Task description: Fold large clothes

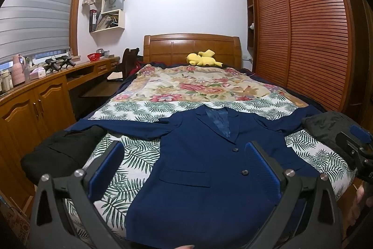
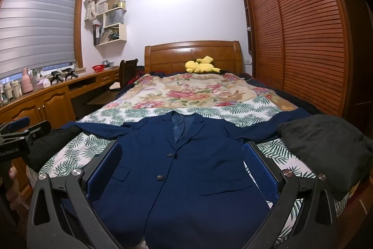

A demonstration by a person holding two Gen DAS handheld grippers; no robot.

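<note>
The navy blue woven suit jacket (image 1: 205, 169) lies spread face-up on the leaf-print bedsheet (image 1: 130, 155), collar away from both tools, both sleeves stretched out sideways, two dark buttons down the front. Nothing folded yet, by the look of it, so this reads as the very start. The left tool (image 1: 184, 169) hovers above the jacket's hem side, blue pads wide apart, gripping nothing; the right tool (image 2: 181, 167) hangs level beside it, likewise spread and empty, aimed straight up the front placket. A hand (image 1: 360, 200) shows at the edge of the left wrist view, holding the other tool's handle. Now the hazards: a folded black garment (image 2: 326, 151) sits to the right, touching or overlapping the sleeve end, and another black bundle (image 1: 60, 151) sits to the left over the far cuff. Pull a sleeve inward and either pile could drag along. The cloth looks smooth and stiff-fronted; pinching one layer only could let the front panel slide open and skew the fold. The lapels could crease too.
</note>
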